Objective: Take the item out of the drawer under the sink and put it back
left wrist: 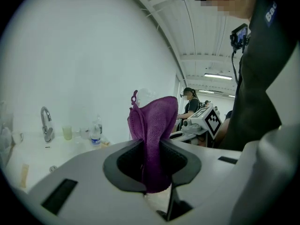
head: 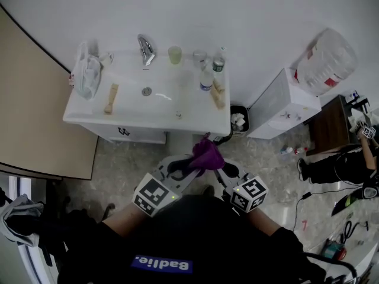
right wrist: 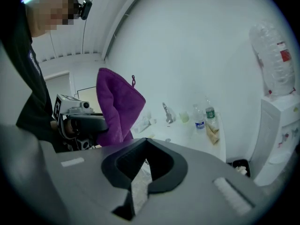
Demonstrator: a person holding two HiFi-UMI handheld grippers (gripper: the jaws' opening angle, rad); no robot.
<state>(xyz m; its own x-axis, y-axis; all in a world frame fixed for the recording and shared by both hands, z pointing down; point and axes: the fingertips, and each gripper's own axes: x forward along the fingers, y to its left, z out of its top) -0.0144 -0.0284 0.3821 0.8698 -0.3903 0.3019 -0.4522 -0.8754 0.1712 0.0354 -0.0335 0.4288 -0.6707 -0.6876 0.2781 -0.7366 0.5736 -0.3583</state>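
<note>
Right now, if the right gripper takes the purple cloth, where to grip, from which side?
Probably pinch the purple cloth on its free upper fold, coming in level from the right gripper's side: the left gripper clamps the lower part, the top stands clear.

I face a white washbasin cabinet [head: 148, 108] against a plain white wall [head: 237, 16]; a water dispenser [head: 281, 105] stands to its right, with mottled stone floor [head: 136, 164] in front

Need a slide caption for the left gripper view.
Left gripper pinches a purple cloth upright between its jaws, white sink and faucet behind at left.
</note>
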